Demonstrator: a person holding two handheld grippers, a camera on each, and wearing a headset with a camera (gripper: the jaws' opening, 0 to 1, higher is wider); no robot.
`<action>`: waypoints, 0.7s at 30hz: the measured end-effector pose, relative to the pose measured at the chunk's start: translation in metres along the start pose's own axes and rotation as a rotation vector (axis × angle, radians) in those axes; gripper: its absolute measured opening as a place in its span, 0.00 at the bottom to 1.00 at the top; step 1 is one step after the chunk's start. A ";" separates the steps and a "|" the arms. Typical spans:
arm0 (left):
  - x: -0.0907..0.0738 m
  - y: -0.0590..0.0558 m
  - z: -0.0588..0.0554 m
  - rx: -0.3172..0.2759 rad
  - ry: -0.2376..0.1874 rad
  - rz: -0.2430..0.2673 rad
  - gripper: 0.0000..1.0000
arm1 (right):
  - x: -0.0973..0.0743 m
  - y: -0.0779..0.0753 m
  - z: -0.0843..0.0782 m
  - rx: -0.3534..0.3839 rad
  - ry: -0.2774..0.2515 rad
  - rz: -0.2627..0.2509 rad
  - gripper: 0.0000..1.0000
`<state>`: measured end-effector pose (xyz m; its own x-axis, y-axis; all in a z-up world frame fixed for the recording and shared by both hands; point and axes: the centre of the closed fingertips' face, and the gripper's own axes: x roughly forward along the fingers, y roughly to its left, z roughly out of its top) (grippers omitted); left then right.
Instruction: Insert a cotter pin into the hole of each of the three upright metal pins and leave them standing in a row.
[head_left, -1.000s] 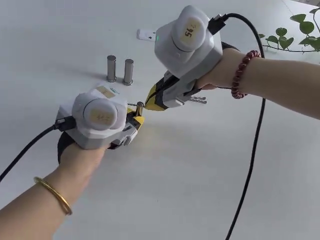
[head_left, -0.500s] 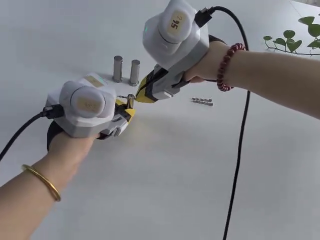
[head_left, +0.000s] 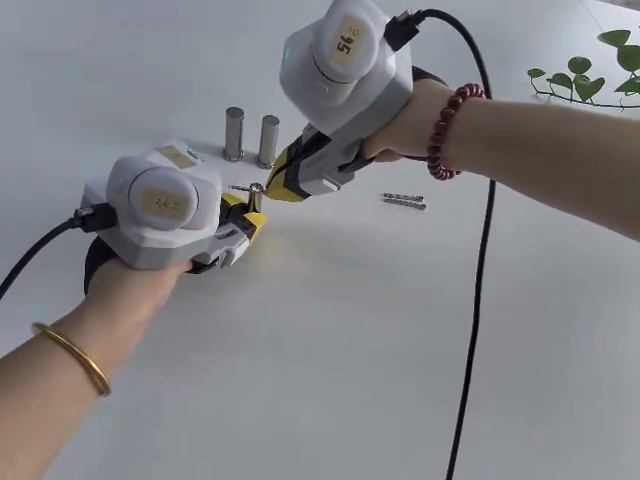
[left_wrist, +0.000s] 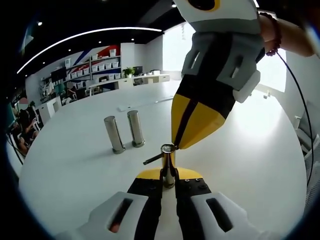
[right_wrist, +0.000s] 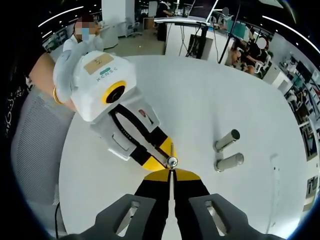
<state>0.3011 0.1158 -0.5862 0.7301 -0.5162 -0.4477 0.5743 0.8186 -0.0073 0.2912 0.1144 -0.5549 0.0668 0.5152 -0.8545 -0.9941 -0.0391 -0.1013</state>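
My left gripper (head_left: 248, 214) (left_wrist: 168, 178) is shut on a short metal pin (head_left: 256, 194) (left_wrist: 168, 161) and holds it upright just above the white table. A thin cotter pin (head_left: 240, 187) (left_wrist: 152, 160) passes through the hole near its top, and its tip sticks out on the left. My right gripper (head_left: 274, 186) (right_wrist: 171, 173) comes in from the far right side, shut on the cotter pin's other end, with its yellow tips against the metal pin (right_wrist: 172, 161). Two more metal pins (head_left: 234, 133) (head_left: 268, 140) stand side by side behind, and I see nothing through them.
Loose cotter pins (head_left: 404, 201) lie on the table (head_left: 330, 340) to the right of the grippers. A black cable (head_left: 478, 300) trails down the right side. A leafy plant (head_left: 590, 75) lies at the far right edge. A person (right_wrist: 85, 30) sits beyond the table.
Both grippers, joined at the held pin, have drifted a little left and up in the view. The cotter pin's tip still sticks out of the pin's left side.
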 end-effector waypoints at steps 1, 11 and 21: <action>0.000 0.000 0.000 -0.003 -0.001 0.001 0.07 | 0.001 -0.001 0.000 -0.003 0.001 -0.001 0.00; 0.001 -0.001 0.000 -0.013 0.003 0.008 0.07 | 0.000 -0.001 0.000 -0.027 0.006 -0.010 0.00; 0.002 -0.003 -0.008 -0.029 0.036 0.001 0.13 | 0.000 0.005 -0.001 -0.016 0.005 -0.007 0.00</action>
<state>0.2979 0.1141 -0.5942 0.7166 -0.5063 -0.4798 0.5622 0.8264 -0.0323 0.2866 0.1129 -0.5560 0.0745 0.5116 -0.8560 -0.9921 -0.0492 -0.1157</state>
